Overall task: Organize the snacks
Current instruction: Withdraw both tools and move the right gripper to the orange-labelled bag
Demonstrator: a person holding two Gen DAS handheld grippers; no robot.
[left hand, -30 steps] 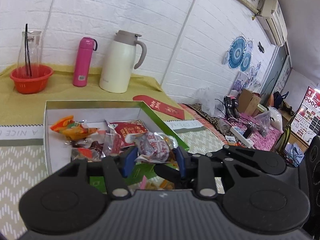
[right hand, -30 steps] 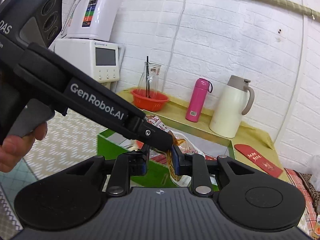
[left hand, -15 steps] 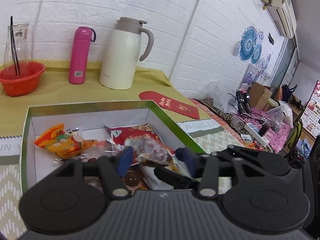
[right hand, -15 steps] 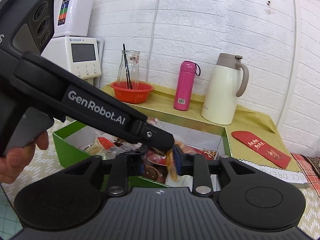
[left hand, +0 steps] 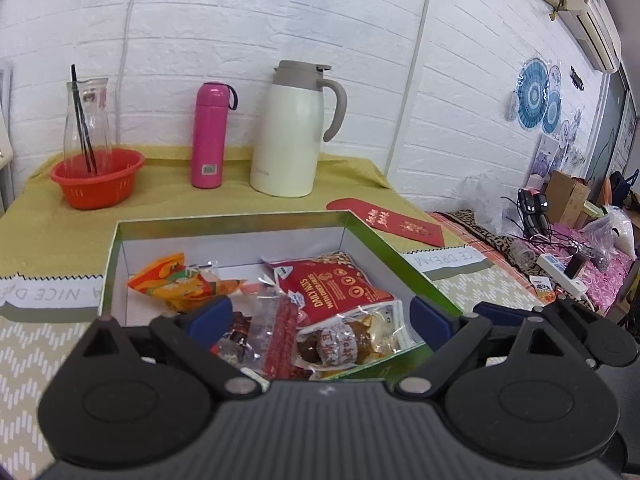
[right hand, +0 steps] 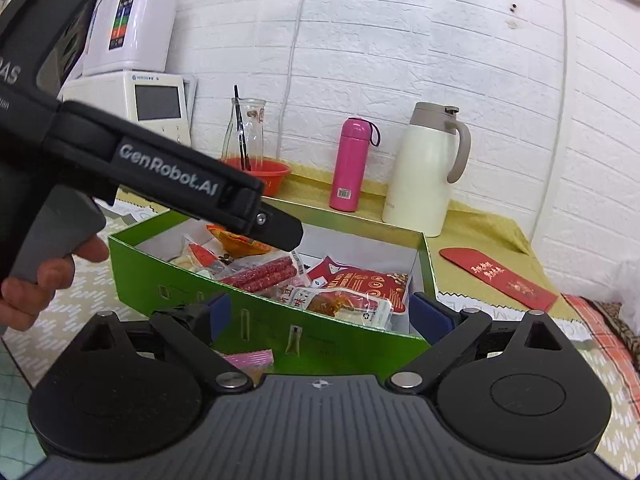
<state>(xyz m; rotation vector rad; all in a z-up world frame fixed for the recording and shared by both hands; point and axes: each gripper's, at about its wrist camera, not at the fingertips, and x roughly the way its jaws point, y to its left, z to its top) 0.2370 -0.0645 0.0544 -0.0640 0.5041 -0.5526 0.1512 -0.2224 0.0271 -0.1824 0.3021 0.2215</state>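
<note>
A green box (left hand: 400, 266) with a white inside sits on the patterned mat and holds several snack packets. Among them are an orange packet (left hand: 176, 280), a red nut packet (left hand: 336, 286), a clear packet of red sticks (left hand: 280, 328) and a clear packet of brown pieces (left hand: 344, 340). My left gripper (left hand: 320, 316) hovers over the box's near end. Its jaws are opening wide, with nothing pinched between them. My right gripper (right hand: 324, 316) stands before the box's green front wall (right hand: 200, 276), jaws also opening and empty. The left tool's finger (right hand: 280, 232) reaches over the box, held by a hand (right hand: 36, 280).
On the yellow cloth behind stand a white jug (left hand: 288, 132), a pink flask (left hand: 208, 136) and a red basket (left hand: 98, 178) holding a glass carafe. A red envelope (left hand: 388, 222) lies right of the box. White appliances (right hand: 132, 76) stand back left. A pink packet (right hand: 250, 358) lies before the box.
Both grippers went from shut on packets to wide open. The packets they held now lie in the box. Both tools sank a little toward the box.
</note>
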